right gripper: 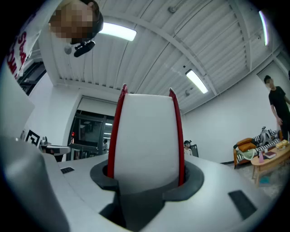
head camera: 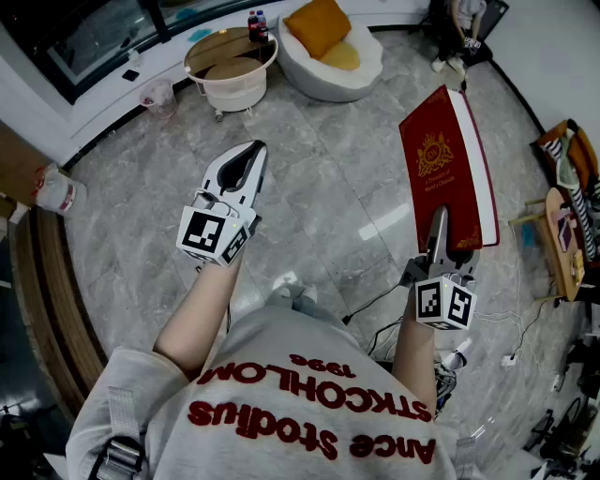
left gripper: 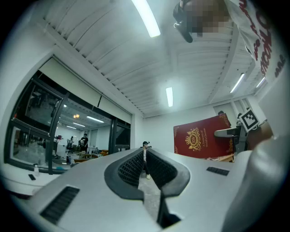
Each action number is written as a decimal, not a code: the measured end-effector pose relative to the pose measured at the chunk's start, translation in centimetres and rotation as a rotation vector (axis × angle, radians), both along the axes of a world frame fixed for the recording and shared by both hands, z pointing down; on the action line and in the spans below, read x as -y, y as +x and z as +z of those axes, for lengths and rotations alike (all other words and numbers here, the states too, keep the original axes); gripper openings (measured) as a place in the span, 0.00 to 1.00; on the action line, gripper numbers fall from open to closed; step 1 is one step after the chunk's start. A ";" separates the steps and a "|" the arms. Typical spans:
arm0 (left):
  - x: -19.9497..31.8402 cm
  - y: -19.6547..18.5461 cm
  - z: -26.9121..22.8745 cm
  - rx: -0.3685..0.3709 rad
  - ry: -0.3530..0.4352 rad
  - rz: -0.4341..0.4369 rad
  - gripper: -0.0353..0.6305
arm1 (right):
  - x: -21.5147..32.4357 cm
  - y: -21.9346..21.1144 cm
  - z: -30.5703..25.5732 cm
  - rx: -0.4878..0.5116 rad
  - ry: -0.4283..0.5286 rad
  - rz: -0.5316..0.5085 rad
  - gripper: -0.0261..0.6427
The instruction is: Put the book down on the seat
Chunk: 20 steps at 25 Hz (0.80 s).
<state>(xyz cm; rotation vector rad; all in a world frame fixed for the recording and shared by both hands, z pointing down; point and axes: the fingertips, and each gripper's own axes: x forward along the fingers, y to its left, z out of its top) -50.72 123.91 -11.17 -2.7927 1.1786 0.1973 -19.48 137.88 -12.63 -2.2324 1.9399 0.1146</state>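
Observation:
A thick red book (head camera: 445, 159) with a gold crest stands on end in the air at my right, over the grey marble floor. My right gripper (head camera: 439, 220) is shut on its lower edge. In the right gripper view the white page edge of the book (right gripper: 145, 131) fills the gap between the jaws, a red cover on each side. My left gripper (head camera: 255, 148) is held out at centre left, shut and empty, its fingertips (left gripper: 145, 152) meeting. From the left gripper view the book (left gripper: 199, 138) shows to the right. The seat, a white round armchair (head camera: 319, 80) with orange cushions, is far ahead.
A round white side table (head camera: 230, 89) with bottles (head camera: 256, 23) stands left of the armchair, with a pink bin (head camera: 157, 94) further left. Cables (head camera: 375, 300) trail on the floor by my feet. A low wooden table (head camera: 562, 244) with clutter is at the right. A person (right gripper: 277, 104) stands there.

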 end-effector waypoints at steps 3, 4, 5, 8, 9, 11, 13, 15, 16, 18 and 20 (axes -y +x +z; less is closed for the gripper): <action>0.0 0.1 -0.3 0.009 0.006 -0.009 0.10 | -0.1 0.1 0.0 0.015 0.001 -0.004 0.42; 0.0 0.2 -0.3 0.010 0.006 -0.010 0.10 | -0.1 0.3 0.0 0.017 0.000 -0.004 0.42; 0.0 0.3 -0.3 0.009 0.005 -0.011 0.10 | -0.2 0.4 0.1 0.016 -0.001 -0.003 0.42; -0.1 0.8 -0.1 0.006 0.000 -0.012 0.10 | -0.5 0.9 0.3 0.012 -0.005 0.001 0.42; -0.1 1.0 0.0 0.007 0.000 -0.011 0.10 | -0.5 1.0 0.3 0.014 -0.004 0.001 0.42; -0.1 1.4 0.1 0.009 -0.002 -0.006 0.10 | -0.5 1.2 0.3 0.019 0.002 0.000 0.42; 0.0 1.7 0.3 0.008 -0.005 -0.001 0.10 | -0.5 1.4 0.3 0.027 0.010 0.000 0.42; 0.1 2.1 0.4 0.007 -0.007 0.004 0.10 | -0.5 1.6 0.4 0.032 0.011 0.002 0.42; 0.1 2.3 0.4 0.007 -0.007 0.007 0.10 | -0.5 1.7 0.3 0.034 0.012 0.002 0.42; 0.2 2.7 0.3 0.011 -0.005 0.008 0.10 | -0.4 2.0 0.2 0.035 0.014 0.001 0.42; 0.5 3.1 0.2 0.016 -0.001 0.008 0.10 | -0.1 2.3 0.2 0.036 0.017 0.001 0.42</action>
